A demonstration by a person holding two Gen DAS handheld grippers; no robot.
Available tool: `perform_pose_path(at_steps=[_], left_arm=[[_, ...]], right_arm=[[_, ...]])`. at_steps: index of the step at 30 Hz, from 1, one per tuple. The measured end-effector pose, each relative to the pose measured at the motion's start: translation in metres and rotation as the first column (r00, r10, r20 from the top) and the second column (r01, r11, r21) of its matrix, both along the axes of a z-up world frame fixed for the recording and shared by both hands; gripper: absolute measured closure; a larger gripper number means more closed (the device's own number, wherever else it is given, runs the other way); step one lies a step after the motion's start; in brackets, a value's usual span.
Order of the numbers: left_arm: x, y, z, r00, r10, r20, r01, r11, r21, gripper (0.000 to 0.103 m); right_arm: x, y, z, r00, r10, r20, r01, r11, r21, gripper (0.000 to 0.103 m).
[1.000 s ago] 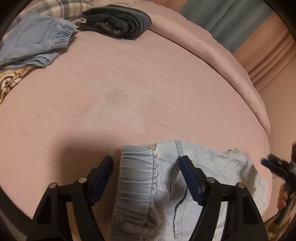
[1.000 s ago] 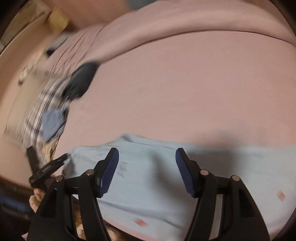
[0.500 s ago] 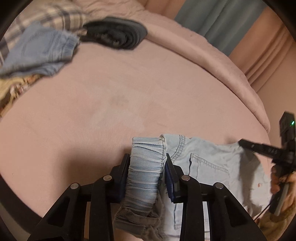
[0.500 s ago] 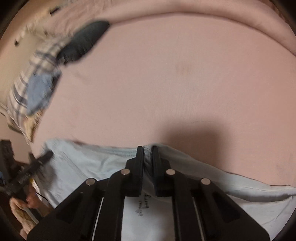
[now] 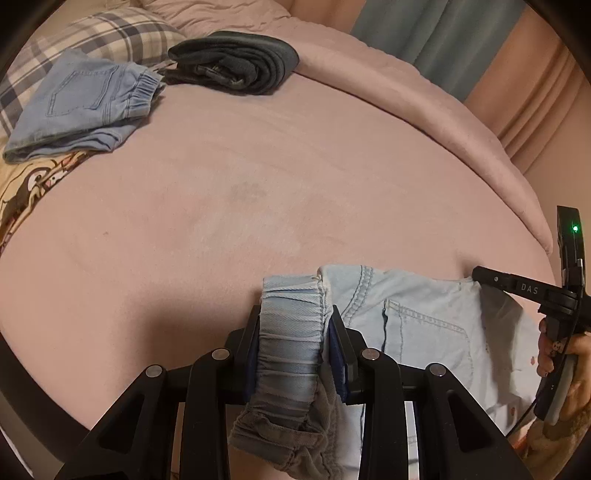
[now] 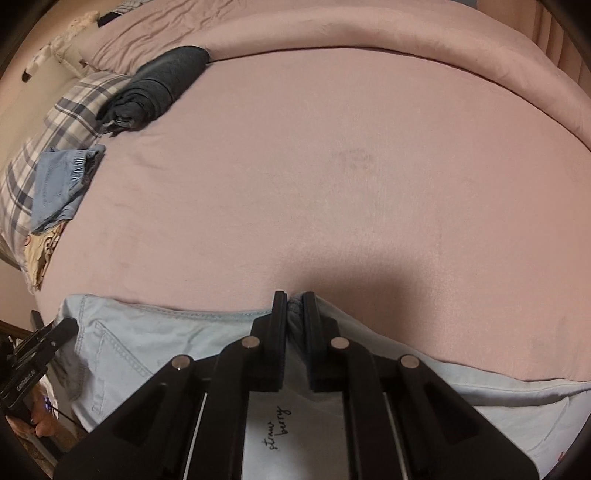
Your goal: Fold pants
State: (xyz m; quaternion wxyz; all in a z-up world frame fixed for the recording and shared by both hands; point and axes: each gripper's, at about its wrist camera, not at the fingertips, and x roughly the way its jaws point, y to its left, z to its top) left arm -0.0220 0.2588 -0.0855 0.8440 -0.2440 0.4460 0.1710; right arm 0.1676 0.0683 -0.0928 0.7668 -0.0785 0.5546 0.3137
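pink bed (image 5: 258, 192) | pale pants (image 5: 424, 325) | blue jeans (image 5: 81, 107) | dark pants (image 5: 236, 62)

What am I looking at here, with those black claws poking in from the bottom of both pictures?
Those claws are hand-held grippers, one in each of a person's hands, each carrying a wide-angle camera that looks along its two fingers. So there is one picture per hand.

In the left hand's picture, the left gripper is shut on the gathered waistband of the light blue pants. At the right edge you can see the other hand holding its tool.

In the right hand's picture, the right gripper is pinched on the same pants' edge farther along.

Everything lies on a pink bed. At its far side sit folded blue jeans and a dark folded garment, by a plaid pillow.
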Motion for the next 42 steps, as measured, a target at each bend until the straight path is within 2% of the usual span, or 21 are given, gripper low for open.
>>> perform_pose_path(at_steps=[8, 16, 21, 26, 27, 28, 30, 32, 34, 35, 36, 38, 39, 40, 42], left_arm=[[0.0, 0.002, -0.005, 1.0, 0.008, 0.003, -0.008, 1.0, -0.02, 0.068], [-0.004, -0.003, 0.005, 1.0, 0.023, -0.003, -0.023, 1.0, -0.006, 0.068], [-0.005, -0.005, 0.007, 0.999, 0.031, -0.011, -0.031, 0.999, 0.011, 0.069], [-0.018, -0.009, 0.027, 0.997, 0.051, 0.065, -0.051, 0.999, 0.007, 0.071], [-0.018, -0.009, 0.027, 0.996, 0.046, 0.071, -0.047, 0.999, 0.006, 0.071], [-0.016, -0.008, 0.025, 0.997, 0.042, 0.063, -0.043, 0.999, 0.008, 0.071], [-0.009, -0.006, 0.013, 0.999, 0.044, 0.004, -0.044, 0.999, 0.02, 0.071], [-0.003, -0.005, -0.001, 0.999, 0.045, -0.023, -0.044, 0.998, 0.035, 0.07], [-0.004, -0.005, -0.004, 0.998, 0.055, -0.016, -0.054, 0.998, 0.032, 0.07], [-0.003, -0.004, -0.004, 0.998, 0.056, -0.014, -0.055, 0.998, 0.026, 0.07], [-0.003, -0.004, -0.003, 0.998, 0.056, -0.014, -0.055, 0.998, 0.02, 0.07], [-0.003, -0.002, -0.004, 0.998, 0.055, -0.011, -0.055, 0.998, 0.005, 0.069], [-0.004, -0.002, -0.004, 0.998, 0.056, -0.008, -0.056, 0.998, 0.004, 0.069], [-0.005, -0.002, -0.003, 0.998, 0.057, -0.005, -0.057, 0.998, 0.005, 0.069], [-0.005, -0.003, -0.004, 0.998, 0.06, 0.0, -0.06, 0.998, 0.008, 0.069]], right_arm=[[0.003, 0.011, -0.017, 1.0, -0.007, 0.024, 0.009, 0.998, -0.063, 0.095], [0.002, 0.012, -0.017, 0.999, -0.014, 0.031, 0.016, 0.998, -0.066, 0.095], [0.001, 0.008, -0.005, 0.999, -0.022, 0.032, 0.023, 0.999, -0.034, 0.095], [-0.013, -0.003, 0.031, 0.996, -0.027, 0.09, 0.022, 0.998, 0.059, 0.097], [-0.015, -0.004, 0.038, 0.994, -0.026, 0.105, 0.016, 0.996, 0.09, 0.102], [-0.017, -0.004, 0.043, 0.993, -0.024, 0.116, 0.012, 0.994, 0.108, 0.102], [-0.017, 0.001, 0.044, 0.991, -0.007, 0.13, -0.002, 0.998, 0.07, 0.102], [-0.015, 0.005, 0.035, 0.996, 0.004, 0.084, -0.009, 0.998, 0.058, 0.101], [-0.016, 0.006, 0.024, 0.999, 0.033, -0.018, -0.032, 0.996, 0.082, 0.098], [-0.018, 0.005, 0.023, 0.998, 0.046, -0.039, -0.042, 0.995, 0.086, 0.098], [-0.02, 0.005, 0.022, 0.997, 0.063, -0.043, -0.059, 0.995, 0.079, 0.096], [-0.023, 0.004, 0.022, 0.996, 0.089, -0.019, -0.088, 0.995, 0.051, 0.077], [-0.023, 0.002, 0.021, 0.996, 0.094, -0.014, -0.093, 0.995, 0.043, 0.052], [-0.023, 0.001, 0.02, 0.996, 0.092, -0.013, -0.092, 0.995, 0.037, 0.032], [-0.018, -0.005, 0.017, 0.997, 0.076, -0.015, -0.075, 0.997, 0.013, 0.033]])
